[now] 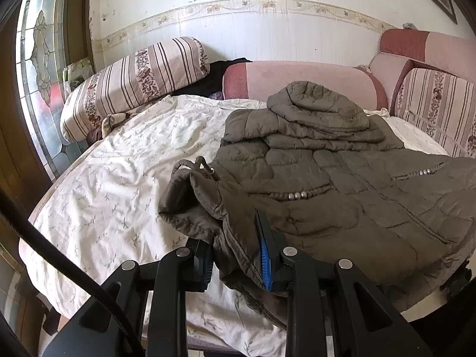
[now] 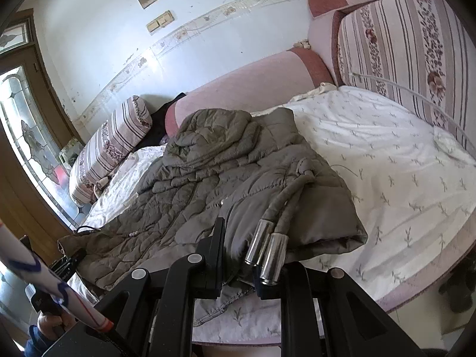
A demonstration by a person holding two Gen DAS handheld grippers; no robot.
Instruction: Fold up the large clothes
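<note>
Olive quilted jacket (image 1: pixel 342 178) spread across the white patterned sheet (image 1: pixel 119 178) on the bed, hood bunched at the far end near the pink sofa back (image 1: pixel 297 80). Left hand-held gripper (image 1: pixel 238 255) clamped on the jacket's near hem, fabric bunched between the black fingers, blue pad (image 1: pixel 265 255) pressed against the cloth. Right hand-held gripper (image 2: pixel 238 267) likewise closed on the jacket's (image 2: pixel 223 178) near edge, folded cloth pinched between the fingers. Two metal-tipped drawcord ends (image 2: pixel 267 250) lying over the right finger. Striped bolster pillow (image 1: pixel 134 83) at the bed's far left corner, beside the stained-glass door (image 1: pixel 38 59).
</note>
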